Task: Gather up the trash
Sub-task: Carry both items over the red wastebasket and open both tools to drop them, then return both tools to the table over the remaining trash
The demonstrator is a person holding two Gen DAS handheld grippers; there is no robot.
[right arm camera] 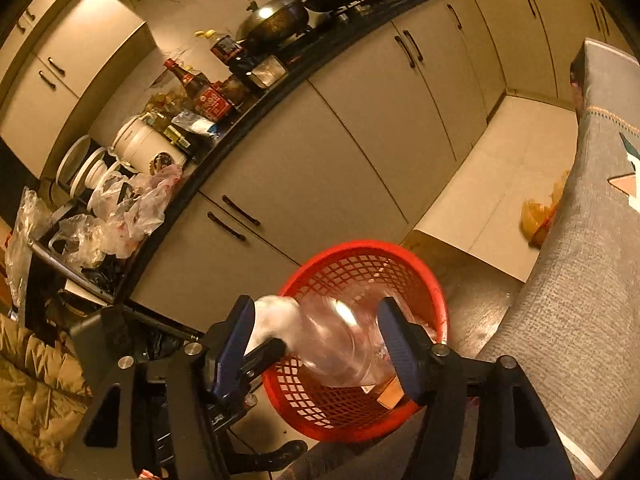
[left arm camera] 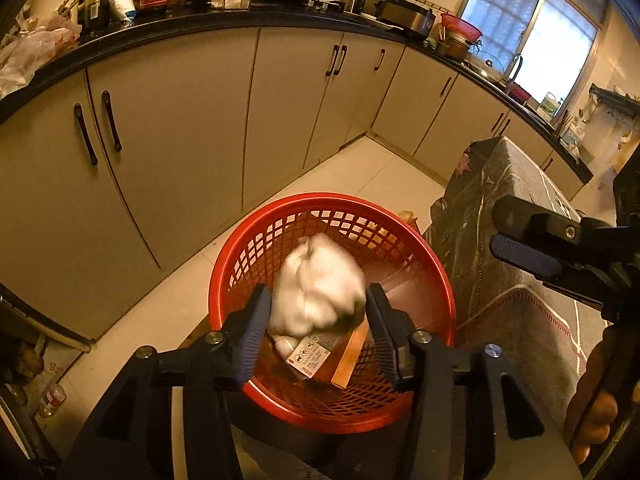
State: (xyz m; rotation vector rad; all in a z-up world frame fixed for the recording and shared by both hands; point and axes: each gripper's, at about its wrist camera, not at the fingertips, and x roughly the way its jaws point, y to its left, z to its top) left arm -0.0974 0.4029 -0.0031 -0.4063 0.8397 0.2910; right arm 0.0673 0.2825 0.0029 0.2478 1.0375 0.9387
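Two grippers hang over a red basket that stands on the tiled floor beside the cabinets. The left gripper has its fingers apart, and a blurred white wad sits between the blue pads; whether the pads touch it cannot be told. Below the wad, inside the basket, lie a labelled packet and a wooden block. In the right wrist view, the right gripper also has its fingers spread, with a blurred clear plastic piece between them over the basket's near half; contact with the pads is unclear there too. The left gripper's black finger reaches in from the left toward the same opening. A cloth-covered unit stands just right of the basket. Bottles, a wok and plastic bags crowd the dark counter above the cabinets.
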